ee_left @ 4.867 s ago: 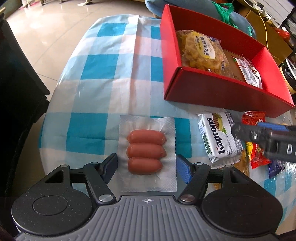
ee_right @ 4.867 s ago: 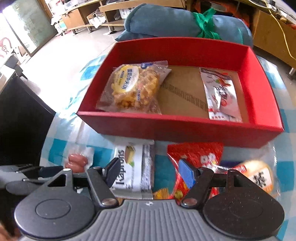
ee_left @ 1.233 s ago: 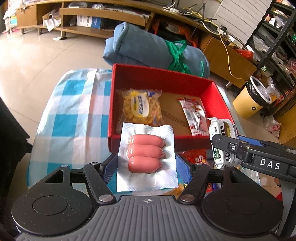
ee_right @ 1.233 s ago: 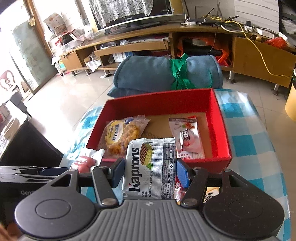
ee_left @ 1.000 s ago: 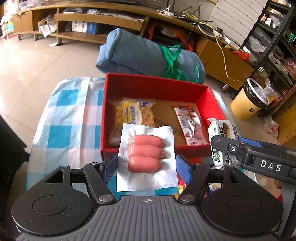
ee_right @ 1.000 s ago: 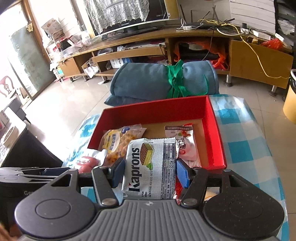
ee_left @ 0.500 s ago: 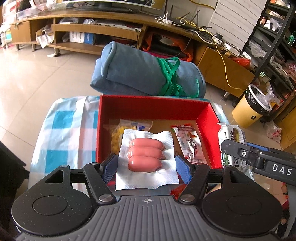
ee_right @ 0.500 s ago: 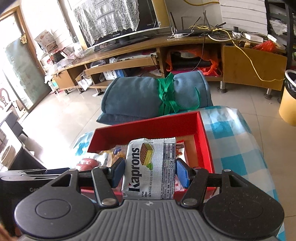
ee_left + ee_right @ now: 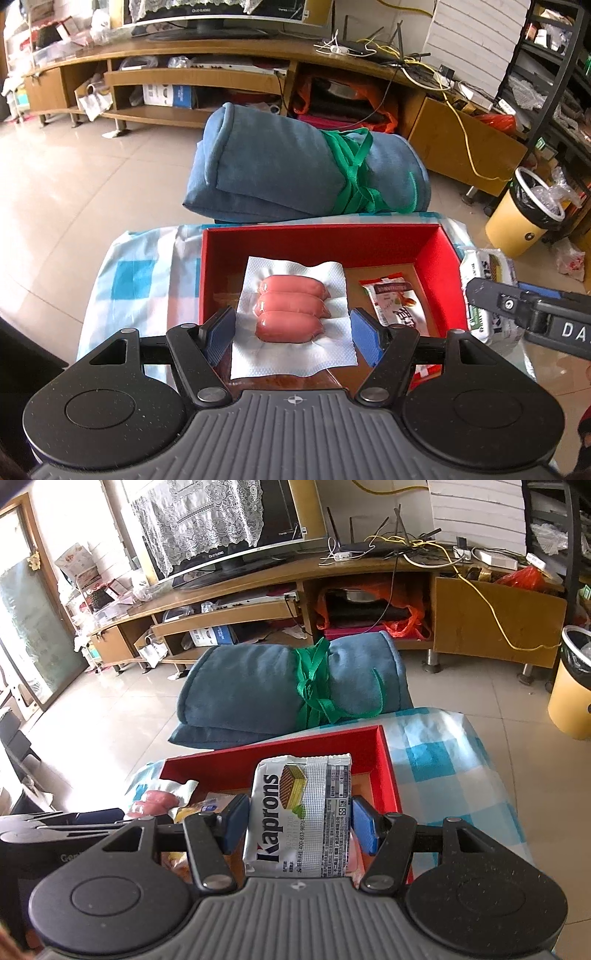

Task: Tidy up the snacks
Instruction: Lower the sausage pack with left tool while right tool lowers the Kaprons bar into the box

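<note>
My left gripper (image 9: 291, 334) is shut on a white vacuum pack of three pink sausages (image 9: 291, 308), held above the red box (image 9: 436, 251). A red-and-white snack packet (image 9: 397, 304) lies on the box's brown floor to the right. My right gripper (image 9: 299, 823) is shut on a silver Kaprons wafer pack (image 9: 301, 812), held over the red box (image 9: 386, 768). In the right wrist view the sausage pack (image 9: 155, 799) and a yellow snack bag (image 9: 199, 808) show at the left. The right gripper's arm and the wafer pack (image 9: 484, 273) show at the right edge of the left wrist view.
The box stands on a blue-and-white checked tablecloth (image 9: 136, 277). A rolled blue blanket (image 9: 295, 173) tied with green strap lies just behind the table. A yellow waste bin (image 9: 524, 218) stands on the floor at the right, a wooden TV bench (image 9: 332, 590) farther back.
Both grippers have carried their packs forward from the table's near side to above the red box. The view has tilted up, showing more of the room.
</note>
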The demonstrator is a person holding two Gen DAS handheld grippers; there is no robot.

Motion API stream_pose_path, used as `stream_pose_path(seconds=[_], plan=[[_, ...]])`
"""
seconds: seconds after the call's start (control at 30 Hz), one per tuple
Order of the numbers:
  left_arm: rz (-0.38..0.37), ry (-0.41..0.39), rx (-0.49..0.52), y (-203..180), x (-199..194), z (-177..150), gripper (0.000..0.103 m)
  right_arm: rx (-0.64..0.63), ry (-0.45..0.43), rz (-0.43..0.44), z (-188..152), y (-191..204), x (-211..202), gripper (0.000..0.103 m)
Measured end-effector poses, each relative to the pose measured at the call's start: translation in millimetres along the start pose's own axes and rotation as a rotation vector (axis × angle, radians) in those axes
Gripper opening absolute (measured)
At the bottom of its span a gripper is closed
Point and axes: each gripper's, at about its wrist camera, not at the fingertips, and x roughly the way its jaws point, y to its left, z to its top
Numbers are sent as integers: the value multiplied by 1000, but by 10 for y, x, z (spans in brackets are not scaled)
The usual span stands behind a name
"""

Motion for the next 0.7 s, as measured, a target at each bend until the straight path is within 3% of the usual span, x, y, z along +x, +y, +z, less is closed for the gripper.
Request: stream_pose_path(seconds=[0.7], plan=[[85, 41, 23, 1, 407, 93, 74, -48, 92, -57, -8, 6, 558, 54]])
